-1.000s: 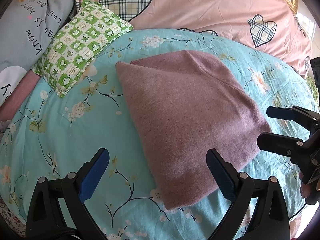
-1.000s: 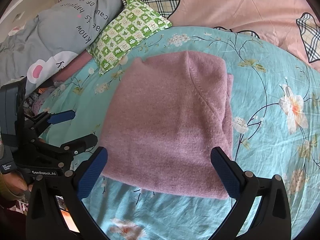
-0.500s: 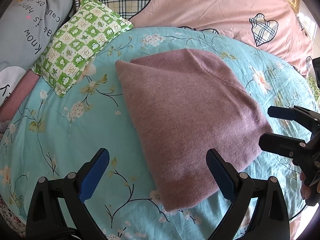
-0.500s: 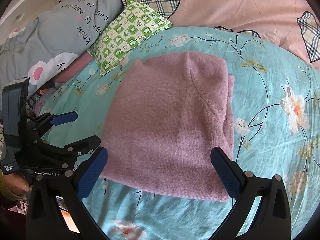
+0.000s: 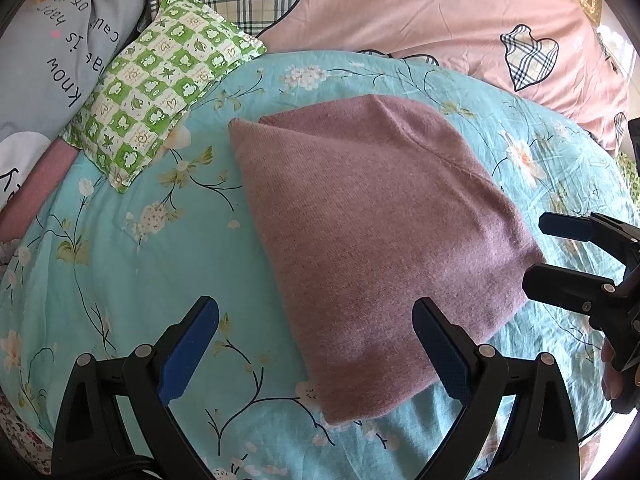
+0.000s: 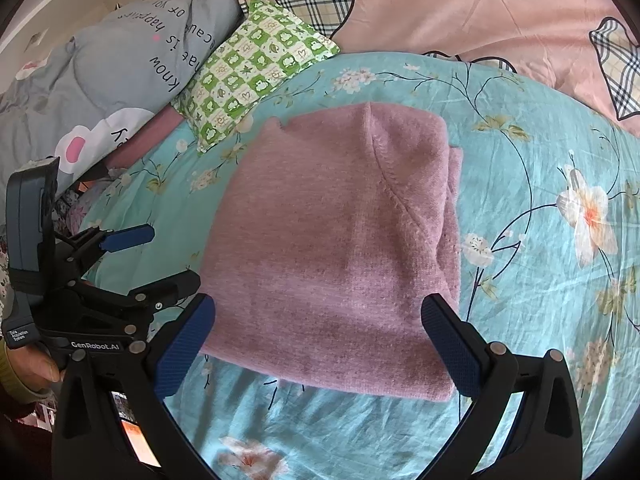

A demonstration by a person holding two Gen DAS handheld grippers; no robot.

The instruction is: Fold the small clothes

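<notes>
A folded mauve knit garment (image 5: 372,240) lies flat on the turquoise floral bedsheet (image 5: 132,264); it also shows in the right wrist view (image 6: 336,248). My left gripper (image 5: 316,340) is open and empty, hovering over the garment's near left corner. My right gripper (image 6: 320,328) is open and empty, just above the garment's near edge. Each gripper shows in the other's view: the right gripper (image 5: 556,248) beside the garment's right corner, the left gripper (image 6: 160,256) beside its left edge.
A green checked pillow (image 5: 160,88) lies at the back left, next to a grey printed quilt (image 5: 52,52). A pink quilt with plaid hearts (image 5: 400,12) covers the back of the bed.
Both grippers have drawn back a little from the garment; it sits slightly farther off in both views. The garment itself has not moved.
</notes>
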